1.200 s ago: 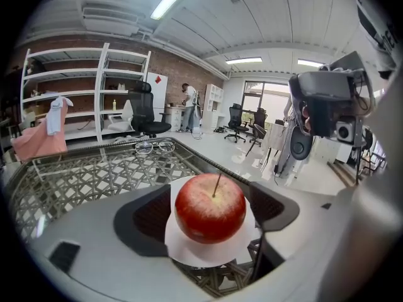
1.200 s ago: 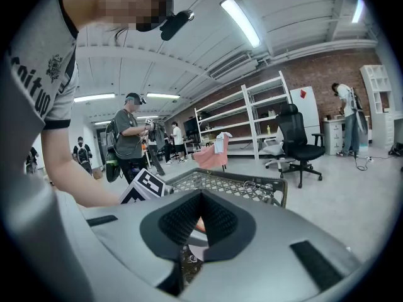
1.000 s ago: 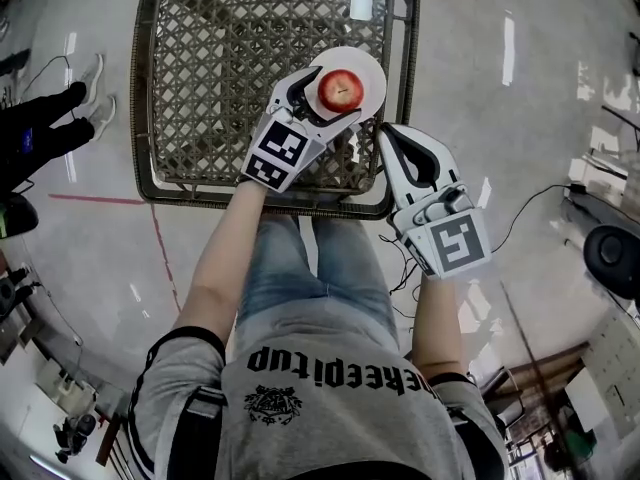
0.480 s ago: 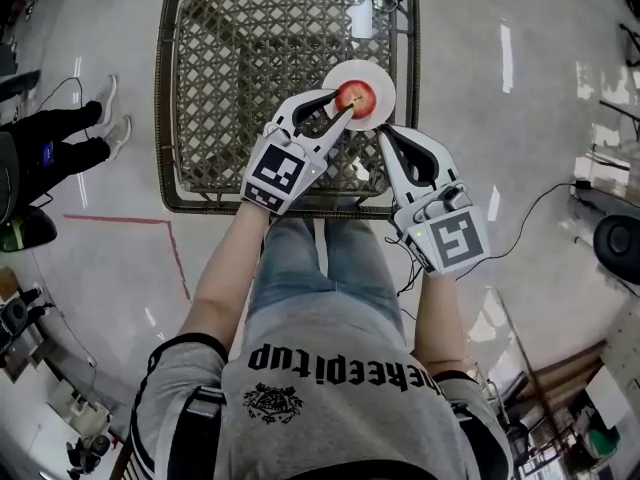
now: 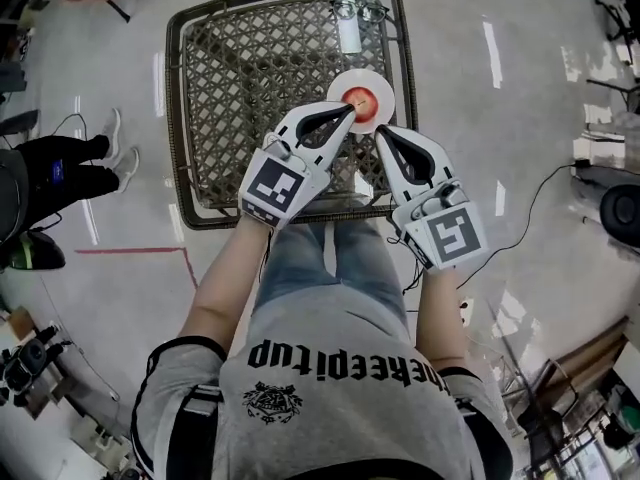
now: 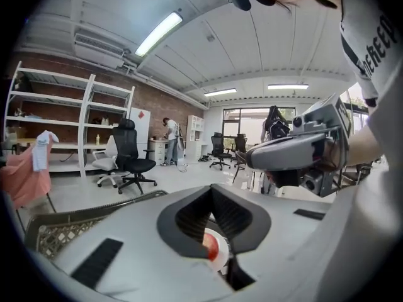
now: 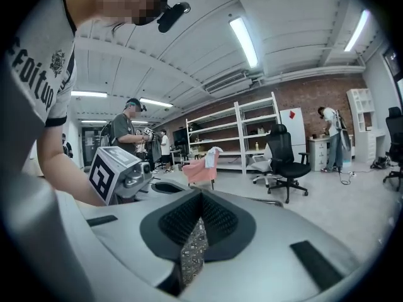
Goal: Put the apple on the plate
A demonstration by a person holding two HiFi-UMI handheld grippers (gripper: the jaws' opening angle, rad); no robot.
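Observation:
A red apple (image 5: 362, 99) rests on a small white plate (image 5: 377, 84) near the right edge of the wicker table (image 5: 250, 98). My left gripper (image 5: 350, 111) hangs above and just in front of the plate. Its jaws have just been closing and now stand shut with nothing between them. In the left gripper view the apple (image 6: 211, 249) and the plate (image 6: 221, 260) show below through the gap behind the left gripper's (image 6: 213, 189) joined tips. My right gripper (image 5: 382, 133) is shut and empty, right of the left one, over the table's near edge; in its own view the right gripper (image 7: 201, 194) holds nothing.
A white cylinder (image 5: 343, 28) and a pair of glasses (image 5: 360, 10) lie at the table's far edge. A person's legs in dark trousers (image 5: 60, 173) are on the floor at the left. Cables (image 5: 540, 193) run over the floor at the right.
The left gripper let go of the apple, drew back from the plate, rose and shut. The apple stays on the plate. The right gripper rose a little.

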